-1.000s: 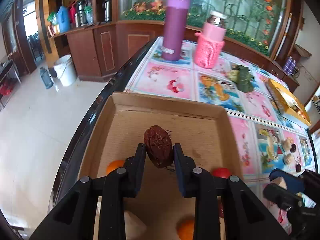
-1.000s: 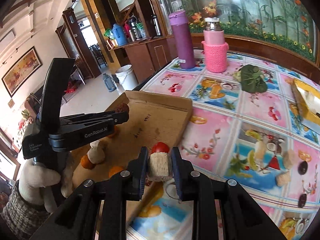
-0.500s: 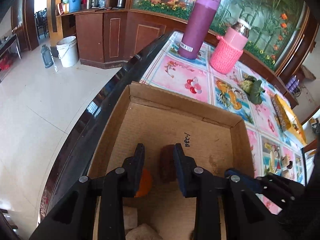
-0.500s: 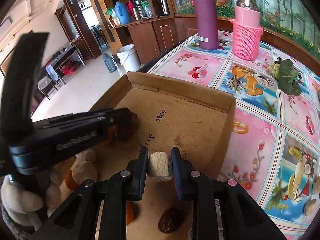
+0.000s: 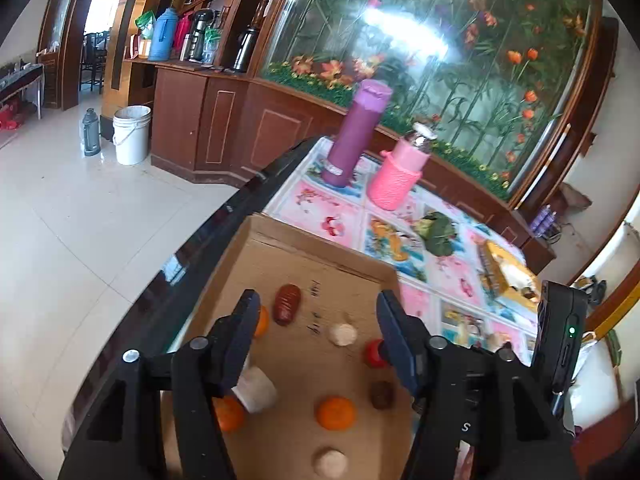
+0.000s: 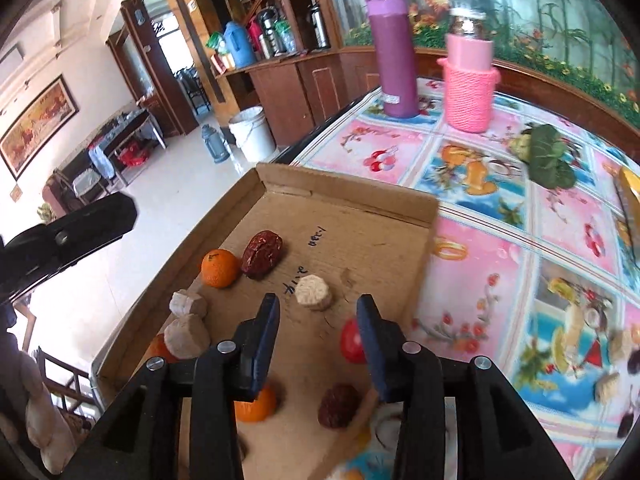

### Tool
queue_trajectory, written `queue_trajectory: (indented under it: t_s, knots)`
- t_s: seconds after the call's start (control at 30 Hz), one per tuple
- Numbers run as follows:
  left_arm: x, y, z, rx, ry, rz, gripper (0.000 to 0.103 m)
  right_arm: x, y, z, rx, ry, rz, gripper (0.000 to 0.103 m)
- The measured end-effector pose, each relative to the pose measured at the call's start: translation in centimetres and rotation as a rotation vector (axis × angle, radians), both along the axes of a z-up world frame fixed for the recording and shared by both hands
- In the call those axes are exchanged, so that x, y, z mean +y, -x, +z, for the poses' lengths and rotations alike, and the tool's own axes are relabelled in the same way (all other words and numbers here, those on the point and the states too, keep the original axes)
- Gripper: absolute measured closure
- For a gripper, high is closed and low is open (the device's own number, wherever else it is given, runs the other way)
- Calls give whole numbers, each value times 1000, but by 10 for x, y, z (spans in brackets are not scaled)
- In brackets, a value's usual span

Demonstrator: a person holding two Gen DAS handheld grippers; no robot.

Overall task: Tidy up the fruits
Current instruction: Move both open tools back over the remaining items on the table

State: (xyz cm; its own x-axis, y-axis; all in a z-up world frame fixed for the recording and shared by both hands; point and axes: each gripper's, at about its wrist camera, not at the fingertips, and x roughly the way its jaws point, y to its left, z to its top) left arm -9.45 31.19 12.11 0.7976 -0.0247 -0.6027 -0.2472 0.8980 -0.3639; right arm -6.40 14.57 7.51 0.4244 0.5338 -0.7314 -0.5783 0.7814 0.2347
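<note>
Both drops done: my left hand-held gripper is spread wide now, and the red date it was pinching lies in the cardboard tray. Right hand-held gripper is spread too, its beige chunk sitting just ahead on the tray floor.

A wrinkled red date lies touching an orange in my cardboard tray. A pale ribbed piece sits apart, nearer me.

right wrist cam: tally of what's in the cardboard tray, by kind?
In the cardboard tray, counting only what shows:
small oranges: 3 (one partly hidden)
red dates: 2
beige chunks: 3
round red fruit: 1
Total: 9
</note>
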Motion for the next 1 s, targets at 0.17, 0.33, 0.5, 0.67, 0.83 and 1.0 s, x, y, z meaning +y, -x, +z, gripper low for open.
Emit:
queue_trajectory:
  t_s: [0.17,0.33,0.5,0.67,0.83,1.0]
  knots:
    - [-31,25,-1,-44,52,-20,37,-51,26,8,17,-85,-103,50]
    - [-71,26,-17,16,39,-81,37,-104,52,6,27,-151,-220,47]
    - [-114,26,-25,55,-1,-157,37,-145,72,-3,36,-193,-316,44]
    - [-150,23,-27,76,-39,-210,37,-170,81,-18,61,-216,-366,41]
    - [-174,20,-29,85,-63,-218,37,-183,88,-29,68,-218,-397,41]
    - [-187,11,-33,103,-60,-199,37,-191,90,-36,68,-225,-400,41]
